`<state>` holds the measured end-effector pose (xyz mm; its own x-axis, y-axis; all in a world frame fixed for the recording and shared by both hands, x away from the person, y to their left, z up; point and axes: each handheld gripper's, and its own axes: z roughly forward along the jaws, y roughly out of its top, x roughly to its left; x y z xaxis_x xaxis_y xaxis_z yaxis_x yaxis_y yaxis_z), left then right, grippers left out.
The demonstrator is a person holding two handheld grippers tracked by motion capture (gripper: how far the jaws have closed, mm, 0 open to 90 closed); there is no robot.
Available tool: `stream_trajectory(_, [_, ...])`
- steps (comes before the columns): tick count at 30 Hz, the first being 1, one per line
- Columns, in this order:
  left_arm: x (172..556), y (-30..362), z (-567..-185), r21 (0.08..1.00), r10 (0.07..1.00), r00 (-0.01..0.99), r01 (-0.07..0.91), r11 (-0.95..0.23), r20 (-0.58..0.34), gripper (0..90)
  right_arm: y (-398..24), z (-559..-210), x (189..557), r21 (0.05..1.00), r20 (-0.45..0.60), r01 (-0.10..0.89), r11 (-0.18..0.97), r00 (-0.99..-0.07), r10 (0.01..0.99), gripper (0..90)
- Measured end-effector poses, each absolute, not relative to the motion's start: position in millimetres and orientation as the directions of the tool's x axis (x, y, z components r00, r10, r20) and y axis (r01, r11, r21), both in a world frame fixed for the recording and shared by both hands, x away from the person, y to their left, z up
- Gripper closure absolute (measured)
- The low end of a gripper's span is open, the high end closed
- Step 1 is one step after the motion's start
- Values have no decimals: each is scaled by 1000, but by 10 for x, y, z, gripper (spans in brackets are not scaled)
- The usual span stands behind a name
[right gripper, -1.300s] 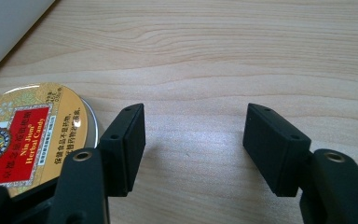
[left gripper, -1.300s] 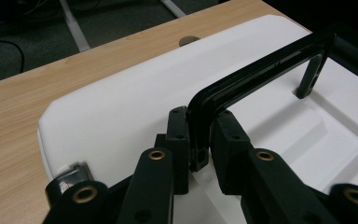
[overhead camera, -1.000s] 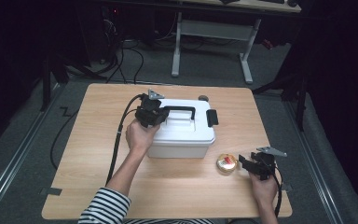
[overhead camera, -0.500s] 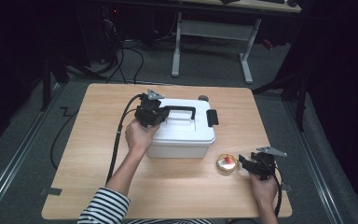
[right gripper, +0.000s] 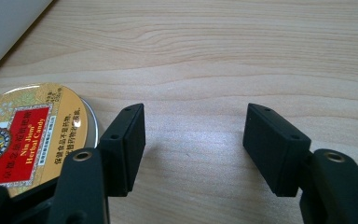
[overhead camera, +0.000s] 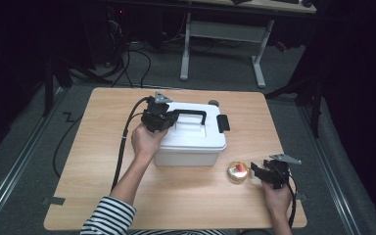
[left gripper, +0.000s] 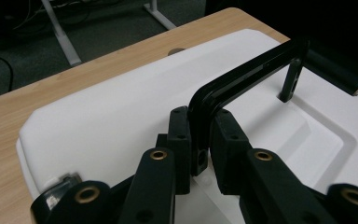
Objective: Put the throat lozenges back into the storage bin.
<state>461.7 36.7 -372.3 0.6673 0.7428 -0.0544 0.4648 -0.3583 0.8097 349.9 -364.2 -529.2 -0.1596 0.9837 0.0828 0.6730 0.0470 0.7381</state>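
My left gripper (left gripper: 199, 140) pinched the black plastic handle (overhead camera: 192, 113) of the white lidded box (overhead camera: 191, 142) mid-tabletop, best lifted straight; my right gripper (right gripper: 193, 149) gaped beside the round gold candy tin (overhead camera: 238, 172)

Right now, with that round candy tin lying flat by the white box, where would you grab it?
Grip the candy tin across its rim, coming from above: it lies flat, lid up. The right tool stands open just beside it, nothing between its jaws, so it could shift over it and close.
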Motion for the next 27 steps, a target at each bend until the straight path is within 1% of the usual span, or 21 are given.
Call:
stream_trajectory(13, [4619, 370, -3688, 817, 714, 699, 440, -374, -49, 799, -3642, -5292, 3499, 738, 83, 673, 47, -160, 984, 392])
stream_trajectory(27, [4703, 452, -3714, 813, 667, 737, 452, -368, -108, 806, -3645, -5293, 3500, 739, 86, 672, 45, -161, 983, 392])
